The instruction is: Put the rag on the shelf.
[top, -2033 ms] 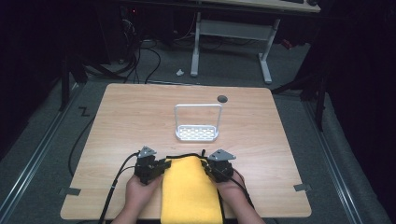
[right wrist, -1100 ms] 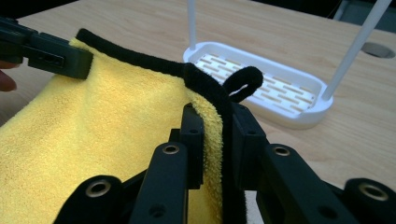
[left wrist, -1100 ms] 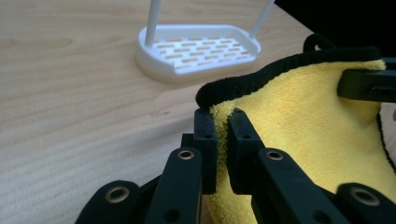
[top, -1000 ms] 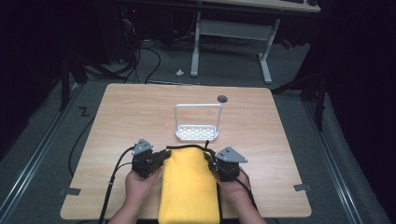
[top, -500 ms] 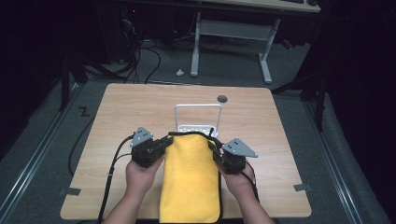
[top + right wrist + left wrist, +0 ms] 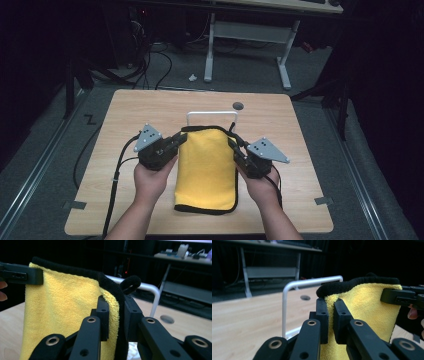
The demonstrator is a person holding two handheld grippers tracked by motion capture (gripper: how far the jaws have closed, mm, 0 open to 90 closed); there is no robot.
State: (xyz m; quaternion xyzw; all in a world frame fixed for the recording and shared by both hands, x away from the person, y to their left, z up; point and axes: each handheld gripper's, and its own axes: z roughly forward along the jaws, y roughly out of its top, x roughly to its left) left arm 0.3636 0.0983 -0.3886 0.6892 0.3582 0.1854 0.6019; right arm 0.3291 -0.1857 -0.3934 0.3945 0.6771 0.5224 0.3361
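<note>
- High view: At centre frame I hold a yellow towel (image 6: 207, 167) by its two upper corners, my left gripper (image 6: 179, 141) at centre left and my right gripper (image 6: 233, 145) at centre right. The black-edged cloth drapes down toward the bottom of the frame, its lower hem resting on the wooden table (image 6: 150, 107). Just above the towel's top edge stands a white wire rack (image 6: 212, 114). The cloth sags between my grips, so I judge it soft, light and limp, not fragile.

- Left gripper view: My jaws, at lower centre, are pressed together on the towel's corner, just under the black trim. The yellow towel (image 6: 367, 312) fills the right half. The rack's rail (image 6: 312, 282) crosses the upper centre, behind the cloth. My other gripper pinches the far corner at the right edge. The plush pile should give good purchase; the corners are the place to hold.

- Right gripper view: My jaws at lower centre pinch the thick black hem, with the towel (image 6: 67, 310) spreading to the left. A loop of trim curls above. The hem is bulky here, so a firm pinch matters.
</note>
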